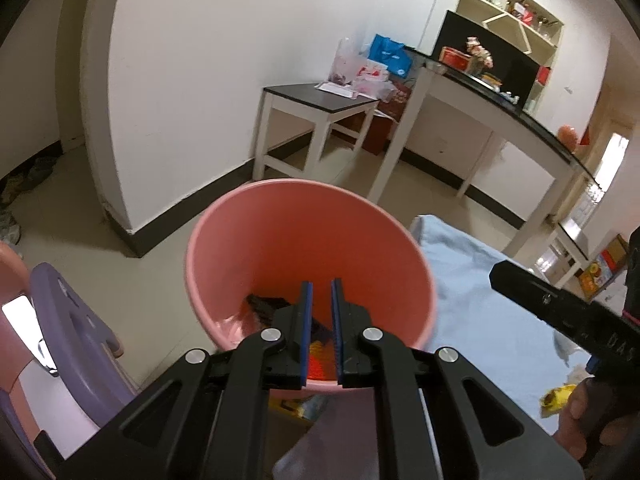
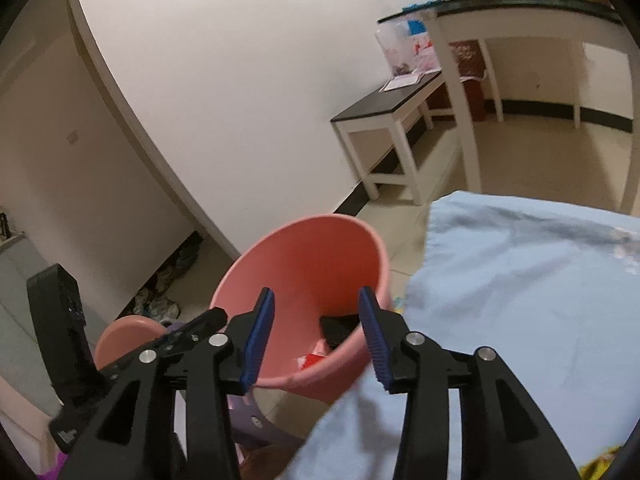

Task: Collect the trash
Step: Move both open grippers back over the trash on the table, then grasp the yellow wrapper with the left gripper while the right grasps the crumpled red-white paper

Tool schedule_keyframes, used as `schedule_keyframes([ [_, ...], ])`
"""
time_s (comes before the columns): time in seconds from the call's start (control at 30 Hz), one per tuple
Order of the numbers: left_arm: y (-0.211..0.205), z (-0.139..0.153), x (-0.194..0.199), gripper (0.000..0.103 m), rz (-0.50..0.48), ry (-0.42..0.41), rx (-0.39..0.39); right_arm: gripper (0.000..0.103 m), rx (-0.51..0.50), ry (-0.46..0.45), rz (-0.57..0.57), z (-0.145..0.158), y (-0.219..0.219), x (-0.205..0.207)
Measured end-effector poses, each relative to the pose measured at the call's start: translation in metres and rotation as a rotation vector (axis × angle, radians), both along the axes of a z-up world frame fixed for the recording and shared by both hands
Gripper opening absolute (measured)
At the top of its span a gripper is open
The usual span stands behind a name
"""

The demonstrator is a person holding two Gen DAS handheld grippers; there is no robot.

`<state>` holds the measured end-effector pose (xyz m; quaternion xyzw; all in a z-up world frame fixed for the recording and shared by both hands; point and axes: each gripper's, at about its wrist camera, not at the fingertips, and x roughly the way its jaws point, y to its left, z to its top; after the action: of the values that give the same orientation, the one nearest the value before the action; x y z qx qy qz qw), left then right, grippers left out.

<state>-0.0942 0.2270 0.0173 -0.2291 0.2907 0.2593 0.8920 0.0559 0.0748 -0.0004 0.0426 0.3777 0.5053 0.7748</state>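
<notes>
Here the pink bucket (image 1: 312, 240) stands on the floor beside the blue-covered bed (image 2: 520, 280), with dark and red trash (image 1: 266, 305) at its bottom; left tongs (image 1: 321, 282) narrowly parted, empty, right tongs (image 2: 316, 300) wide apart, empty, both over it

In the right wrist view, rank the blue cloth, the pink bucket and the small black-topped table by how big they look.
1. Blue cloth
2. Pink bucket
3. Black-topped table
The table stands farther from the camera, so its real size may rank differently.
</notes>
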Motion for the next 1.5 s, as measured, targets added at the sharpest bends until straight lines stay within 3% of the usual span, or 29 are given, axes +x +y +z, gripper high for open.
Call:
schedule_keyframes([
  [0.07,-0.008,0.005,0.001,0.025,-0.027,-0.017,-0.010,0.046,-0.004,-0.011,-0.017,0.001,-0.013,0.000],
  [0.13,-0.017,0.010,0.002,0.029,-0.057,-0.036,-0.016,0.046,-0.019,-0.020,-0.031,0.003,-0.024,-0.002],
  [0.4,-0.065,0.027,0.022,0.030,-0.211,-0.068,-0.027,0.048,-0.071,-0.103,-0.115,0.015,-0.082,-0.007],
  [0.73,-0.146,0.019,0.058,0.031,-0.520,-0.056,-0.032,0.052,-0.154,-0.156,-0.312,0.016,-0.189,0.006],
  [1.0,-0.215,-0.001,0.089,0.031,-0.850,0.042,0.031,0.054,-0.237,-0.161,-0.481,0.003,-0.276,0.015],
  [1.37,-0.272,-0.026,0.124,0.031,-1.083,0.163,0.133,0.056,-0.283,-0.043,-0.562,-0.023,-0.338,0.009],
  [1.5,-0.286,-0.031,0.136,0.031,-1.153,0.209,0.218,0.058,-0.291,-0.004,-0.576,-0.027,-0.348,0.004],
])
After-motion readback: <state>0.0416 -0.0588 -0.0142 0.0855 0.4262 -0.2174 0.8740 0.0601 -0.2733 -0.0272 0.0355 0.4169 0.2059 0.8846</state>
